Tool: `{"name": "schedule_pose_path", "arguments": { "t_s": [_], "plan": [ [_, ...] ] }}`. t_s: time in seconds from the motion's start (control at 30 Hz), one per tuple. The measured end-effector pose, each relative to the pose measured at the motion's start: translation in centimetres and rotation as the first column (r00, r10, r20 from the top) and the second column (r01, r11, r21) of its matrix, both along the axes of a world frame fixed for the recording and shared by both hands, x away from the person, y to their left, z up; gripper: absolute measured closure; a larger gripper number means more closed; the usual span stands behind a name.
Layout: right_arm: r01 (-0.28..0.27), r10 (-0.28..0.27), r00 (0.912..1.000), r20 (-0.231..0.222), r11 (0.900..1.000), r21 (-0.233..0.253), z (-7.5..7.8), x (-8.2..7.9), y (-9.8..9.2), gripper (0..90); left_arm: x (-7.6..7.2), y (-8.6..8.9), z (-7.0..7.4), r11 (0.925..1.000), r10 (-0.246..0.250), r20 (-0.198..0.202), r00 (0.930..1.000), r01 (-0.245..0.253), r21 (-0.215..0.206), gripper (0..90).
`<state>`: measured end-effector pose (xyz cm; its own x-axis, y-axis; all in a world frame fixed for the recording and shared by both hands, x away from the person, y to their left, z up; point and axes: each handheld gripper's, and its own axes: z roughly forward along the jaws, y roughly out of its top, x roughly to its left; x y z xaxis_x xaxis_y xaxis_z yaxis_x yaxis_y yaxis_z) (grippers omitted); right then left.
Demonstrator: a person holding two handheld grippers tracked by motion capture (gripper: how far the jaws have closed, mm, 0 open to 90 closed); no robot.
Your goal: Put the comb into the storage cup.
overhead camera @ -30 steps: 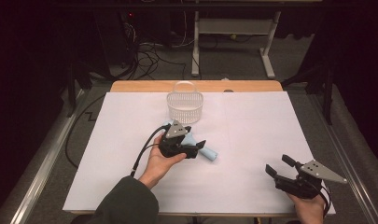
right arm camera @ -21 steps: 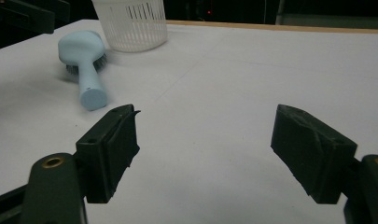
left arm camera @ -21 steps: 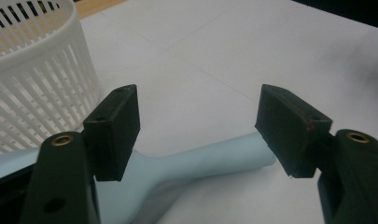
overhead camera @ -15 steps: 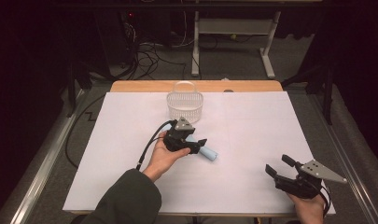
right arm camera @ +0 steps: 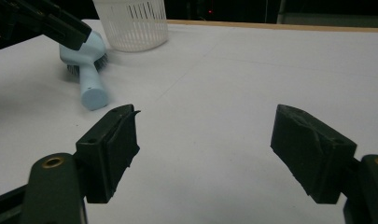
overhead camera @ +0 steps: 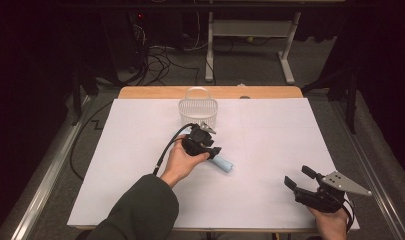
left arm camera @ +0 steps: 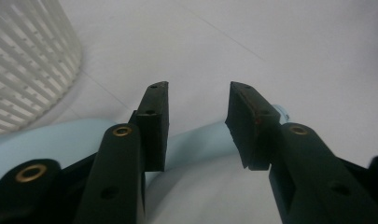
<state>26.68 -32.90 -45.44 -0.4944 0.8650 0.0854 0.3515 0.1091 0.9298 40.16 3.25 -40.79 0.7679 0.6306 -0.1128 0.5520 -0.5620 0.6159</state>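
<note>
A light blue hairbrush (overhead camera: 224, 164) lies on the white table cover (overhead camera: 270, 135), its handle pointing right and toward me. My left gripper (overhead camera: 210, 146) hovers over the brush head, open. In the left gripper view the pale blue handle (left arm camera: 196, 142) runs crosswise under the parted jaws of the left gripper (left arm camera: 198, 123). My right gripper (overhead camera: 301, 177) rests at the near right corner, open wide with nothing in it. From the right gripper (right arm camera: 205, 154) view, the brush (right arm camera: 89, 70) lies far left with dark bristles at its side.
A white slatted basket (overhead camera: 197, 109) with a handle stands just behind the brush, also seen as the basket (left arm camera: 28, 70) and the basket (right arm camera: 133, 23). The table's wooden back edge (overhead camera: 270, 92) and metal side rails border the cover.
My left hand has shifted slightly right and away, bringing the left gripper over the brush head. The brush has barely moved. The right gripper has stayed put.
</note>
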Motion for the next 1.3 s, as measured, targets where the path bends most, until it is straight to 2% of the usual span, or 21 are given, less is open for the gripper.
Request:
{"name": "schedule_pose_path", "arguments": {
  "t_s": [0.03, 0.07, 0.1, 0.23, 0.43, 0.47, 0.67, 1.03, 1.3],
  "plan": [
    [0.0, 0.0, 1.0, 0.0, 1.0, 0.0, 0.0, 0.0, 0.0, 23.4, 0.0, 0.0, 0.0, 1.0, 0.0, 0.0, 1.0, 0.0, 0.0, 61.9],
    [0.0, 0.0, 1.0, -0.001, 1.0, 0.0, 0.0, 0.0, 0.0, 23.4, 0.3, -0.3, -0.1, 1.0, -0.002, -0.033, 0.9994, 0.002, 0.005, 62.9],
    [0.0, 0.0, 1.0, -0.001, 1.0, 0.0, 0.0, 0.0, 0.0, 23.4, 0.3, -0.3, -0.1, 1.0, -0.002, -0.033, 0.9994, 0.002, 0.005, 63.8],
    [0.0, 0.0, 1.0, -0.002, 1.0, 0.001, 0.0, 0.0, 0.0, 23.4, 0.8, -1.4, -0.4, 0.9987, -0.009, -0.082, 0.9966, 0.013, 0.05, 67.8],
    [-0.001, 0.001, 1.0, -0.002, 1.0, 0.002, 0.0, 0.0, 0.0, 23.4, 1.2, -2.1, -0.7, 0.9973, -0.009, -0.098, 0.9951, 0.016, 0.071, 75.9],
    [-0.001, 0.001, 1.0, -0.002, 1.0, 0.002, 0.0, 0.0, 0.0, 23.4, 1.3, -2.2, -0.9, 0.9973, -0.007, -0.112, 0.9936, 0.015, 0.072, 77.1],
    [-0.002, 0.002, 1.0, -0.003, 1.0, -0.002, 0.0, 0.0, 0.0, 23.4, 1.7, -2.3, -1.4, 0.9964, 0.0, -0.135, 0.9908, 0.012, 0.085, 83.6],
    [-0.009, 0.009, 1.0, -0.004, 1.0, -0.005, 0.0, 0.0, 0.1, 23.4, 1.8, -2.5, -1.9, 0.9966, -0.008, -0.16, 0.9872, 0.021, 0.08, 89.9],
    [-0.013, 0.013, 0.9999, -0.007, 1.0, -0.005, -0.1, 0.0, 0.1, 23.4, 1.8, -2.3, -1.8, 0.9967, -0.006, -0.185, 0.9827, 0.021, 0.078, 90.0]
  ]
}}
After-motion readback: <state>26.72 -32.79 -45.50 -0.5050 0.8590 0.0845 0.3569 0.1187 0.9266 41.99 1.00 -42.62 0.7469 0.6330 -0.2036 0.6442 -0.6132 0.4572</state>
